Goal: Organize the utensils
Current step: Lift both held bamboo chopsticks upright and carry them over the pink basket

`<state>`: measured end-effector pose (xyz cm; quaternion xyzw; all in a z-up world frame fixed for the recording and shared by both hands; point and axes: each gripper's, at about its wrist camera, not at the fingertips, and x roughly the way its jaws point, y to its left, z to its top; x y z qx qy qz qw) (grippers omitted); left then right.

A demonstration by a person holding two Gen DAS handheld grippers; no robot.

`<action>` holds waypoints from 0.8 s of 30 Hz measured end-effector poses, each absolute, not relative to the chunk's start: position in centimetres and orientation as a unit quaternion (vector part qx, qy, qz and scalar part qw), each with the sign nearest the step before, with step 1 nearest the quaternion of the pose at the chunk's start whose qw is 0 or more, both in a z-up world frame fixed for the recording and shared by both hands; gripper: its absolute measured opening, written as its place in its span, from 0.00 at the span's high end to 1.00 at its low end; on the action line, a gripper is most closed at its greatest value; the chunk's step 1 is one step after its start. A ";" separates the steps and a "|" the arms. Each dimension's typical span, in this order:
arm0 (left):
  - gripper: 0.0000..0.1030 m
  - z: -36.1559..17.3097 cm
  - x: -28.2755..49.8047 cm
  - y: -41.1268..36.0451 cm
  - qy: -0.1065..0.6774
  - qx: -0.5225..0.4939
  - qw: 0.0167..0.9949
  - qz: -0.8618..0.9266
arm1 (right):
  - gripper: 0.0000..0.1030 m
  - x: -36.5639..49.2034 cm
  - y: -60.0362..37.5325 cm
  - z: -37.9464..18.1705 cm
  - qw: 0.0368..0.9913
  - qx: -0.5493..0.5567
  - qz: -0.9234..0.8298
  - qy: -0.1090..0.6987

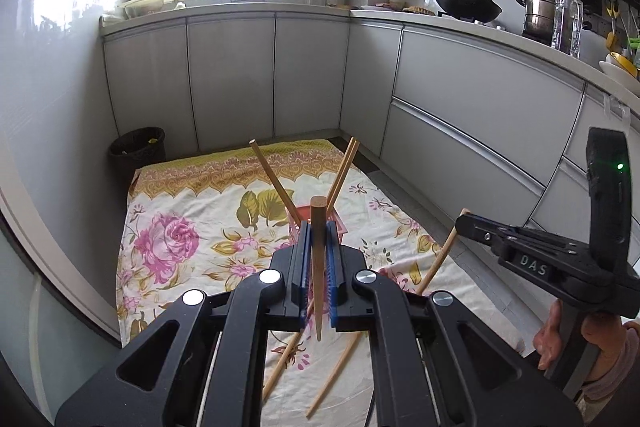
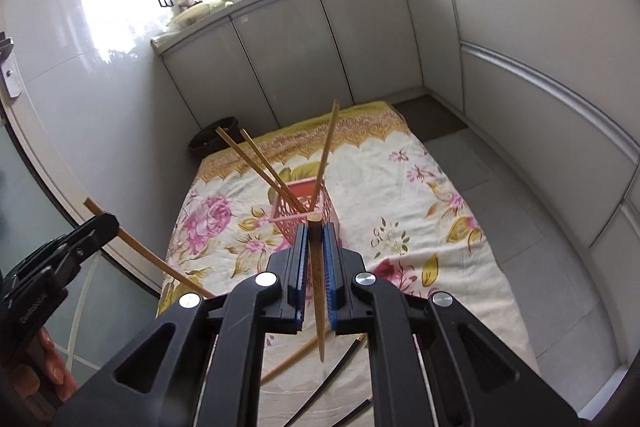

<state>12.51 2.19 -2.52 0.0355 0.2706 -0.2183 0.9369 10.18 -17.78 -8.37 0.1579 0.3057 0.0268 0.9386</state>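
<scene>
chopsticks: in the left wrist view the left gripper (image 1: 318, 247) has its fingers pinching one chopstick (image 1: 318, 267) above the pink basket (image 1: 340, 225), which already holds three; others lie on the cloth (image 1: 180, 187). in the right wrist view the right gripper (image 2: 316, 247) pinches another stick (image 2: 317, 267) near the basket (image 2: 296, 217); several wait.

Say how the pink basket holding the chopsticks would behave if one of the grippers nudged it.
The pink basket looks like thin openwork plastic, so probably light and easy to slide on the floral cloth. It stands tall and narrow with three chopsticks leaning out above its rim, so a nudge up high might tip it.
</scene>
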 end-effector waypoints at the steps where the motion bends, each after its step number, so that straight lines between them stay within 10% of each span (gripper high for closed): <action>1: 0.94 -2.0 12.5 2.1 0.268 0.037 0.938 -0.217 | 0.92 10.0 -17.8 -7.3 0.941 0.155 0.031 0.298; 24: 0.94 4.5 23.3 -2.4 0.232 0.010 0.953 -0.194 | 0.92 17.8 -21.4 4.9 0.970 0.150 0.031 0.188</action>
